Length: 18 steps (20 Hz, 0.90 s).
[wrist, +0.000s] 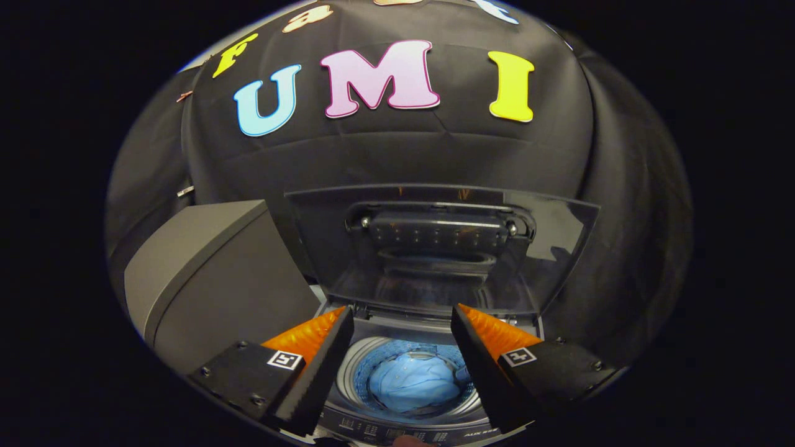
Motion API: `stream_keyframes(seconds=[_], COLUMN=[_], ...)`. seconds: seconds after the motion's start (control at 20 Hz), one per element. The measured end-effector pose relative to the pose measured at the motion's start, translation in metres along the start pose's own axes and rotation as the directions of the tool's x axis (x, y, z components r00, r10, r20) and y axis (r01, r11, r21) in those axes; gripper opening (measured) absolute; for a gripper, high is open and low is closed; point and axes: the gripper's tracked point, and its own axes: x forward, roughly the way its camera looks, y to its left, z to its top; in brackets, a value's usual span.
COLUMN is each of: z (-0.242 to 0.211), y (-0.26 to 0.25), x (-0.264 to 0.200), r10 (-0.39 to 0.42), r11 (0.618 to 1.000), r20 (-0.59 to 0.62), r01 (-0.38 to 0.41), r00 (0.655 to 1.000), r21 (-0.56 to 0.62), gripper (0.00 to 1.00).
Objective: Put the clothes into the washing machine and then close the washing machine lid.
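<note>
Gripper: the two-finger gripper (pixel 402 323) hangs above the open top of the machine, its fingers spread wide with nothing between them.
Washing machine: the dark grey top-loading washing machine (pixel 404 429) sits just below the fingers, its round steel drum seen through the gap between them.
Clothes: a crumpled light blue cloth garment (pixel 413 383) lies at the bottom of the drum, apart from both fingers.
Lid: the dark translucent plastic lid (pixel 441 248) stands raised upright at the machine's rear edge, beyond the fingertips, with a black ribbed handle block on its inner face.
Neighbour: a plain grey box-shaped cabinet (pixel 211 279) stands just beside the machine's left edge, behind the left finger.
</note>
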Motion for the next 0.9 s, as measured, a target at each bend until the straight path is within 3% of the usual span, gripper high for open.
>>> stream_keyframes(seconds=[0.55,0.9], z=[0.103,0.137], y=[-0.022,-0.017], x=[0.002,0.025], r10=[-0.007,0.007], r11=[1.0,0.999], r20=[0.177,0.206], r01=[0.004,-0.014], r00=[0.984,0.979], r21=[0.019,0.035], gripper=[1.0,1.0])
